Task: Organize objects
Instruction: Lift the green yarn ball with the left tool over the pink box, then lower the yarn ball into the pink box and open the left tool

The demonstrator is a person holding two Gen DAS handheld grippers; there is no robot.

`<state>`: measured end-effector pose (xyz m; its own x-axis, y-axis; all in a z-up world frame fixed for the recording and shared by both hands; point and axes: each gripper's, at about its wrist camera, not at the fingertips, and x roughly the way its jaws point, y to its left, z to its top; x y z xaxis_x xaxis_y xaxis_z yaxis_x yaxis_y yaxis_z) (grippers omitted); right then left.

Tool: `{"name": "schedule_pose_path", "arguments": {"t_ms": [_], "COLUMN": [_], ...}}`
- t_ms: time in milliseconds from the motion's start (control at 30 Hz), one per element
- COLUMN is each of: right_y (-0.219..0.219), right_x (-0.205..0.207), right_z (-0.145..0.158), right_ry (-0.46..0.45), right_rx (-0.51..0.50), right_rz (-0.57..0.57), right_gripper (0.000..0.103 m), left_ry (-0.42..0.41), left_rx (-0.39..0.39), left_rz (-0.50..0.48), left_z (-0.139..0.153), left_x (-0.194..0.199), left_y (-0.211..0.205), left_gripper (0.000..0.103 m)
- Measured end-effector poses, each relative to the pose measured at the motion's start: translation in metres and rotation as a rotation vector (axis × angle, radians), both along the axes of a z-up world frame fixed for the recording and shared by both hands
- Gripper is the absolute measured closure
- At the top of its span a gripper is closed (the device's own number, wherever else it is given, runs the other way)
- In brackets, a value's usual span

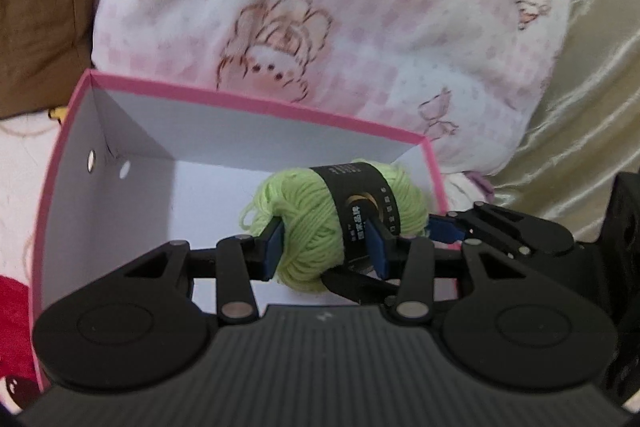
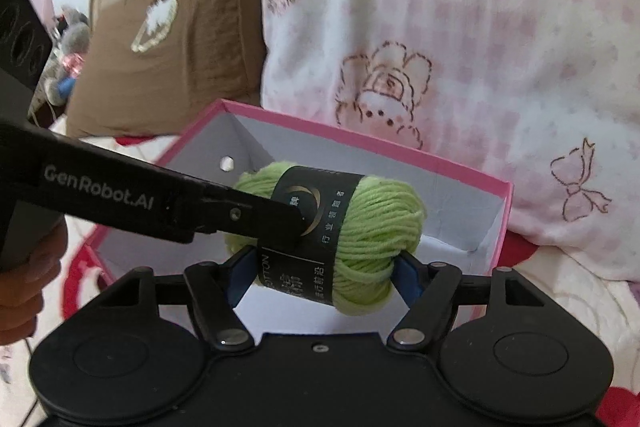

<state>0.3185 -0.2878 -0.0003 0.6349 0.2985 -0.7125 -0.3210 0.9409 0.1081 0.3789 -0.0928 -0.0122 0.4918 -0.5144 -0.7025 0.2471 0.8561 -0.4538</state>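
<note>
A light green ball of yarn (image 1: 308, 223) with a black paper band hangs over the open pink box (image 1: 256, 103) with a white inside. My left gripper (image 1: 326, 245) is shut on the yarn's left part. My right gripper (image 2: 324, 275) is shut on the same yarn (image 2: 372, 227) from its near side, one blue pad at each end. In the right wrist view the left gripper's black finger (image 2: 240, 213) reaches in from the left onto the band, above the pink box (image 2: 400, 147). In the left wrist view the right gripper's fingers (image 1: 444, 229) show at the right.
A pink-and-white checked quilt (image 1: 340, 7) with bear prints lies close behind the box. A brown cushion (image 2: 168, 39) sits at the left behind it. Shiny gold fabric (image 1: 580, 115) is at the right. The box stands on a white and red bed cover (image 2: 560, 291).
</note>
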Motion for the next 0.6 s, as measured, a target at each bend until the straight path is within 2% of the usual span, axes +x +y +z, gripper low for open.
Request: {"name": "schedule_pose_path", "arguments": {"t_ms": [133, 300, 467, 600], "right_y": [0.003, 0.009, 0.019, 0.018], "right_x": [0.012, 0.023, 0.027, 0.021], "right_z": [-0.015, -0.027, -0.031, -0.030], "right_ry": [0.044, 0.043, 0.060, 0.052], "right_rx": [-0.065, -0.167, -0.259, -0.284], "right_rz": [-0.048, -0.084, -0.049, -0.008], "right_gripper": [0.032, 0.032, 0.031, 0.028], "left_ry": [0.027, 0.072, 0.110, 0.108], "left_rx": [0.020, -0.014, -0.025, -0.009], "left_rz": [0.008, 0.056, 0.095, 0.115], "left_z": [-0.019, -0.033, -0.044, -0.045], "left_x": [0.016, 0.030, 0.034, 0.034], "left_y": [-0.012, -0.012, -0.009, -0.007], "left_gripper": [0.061, 0.061, 0.063, 0.066]}}
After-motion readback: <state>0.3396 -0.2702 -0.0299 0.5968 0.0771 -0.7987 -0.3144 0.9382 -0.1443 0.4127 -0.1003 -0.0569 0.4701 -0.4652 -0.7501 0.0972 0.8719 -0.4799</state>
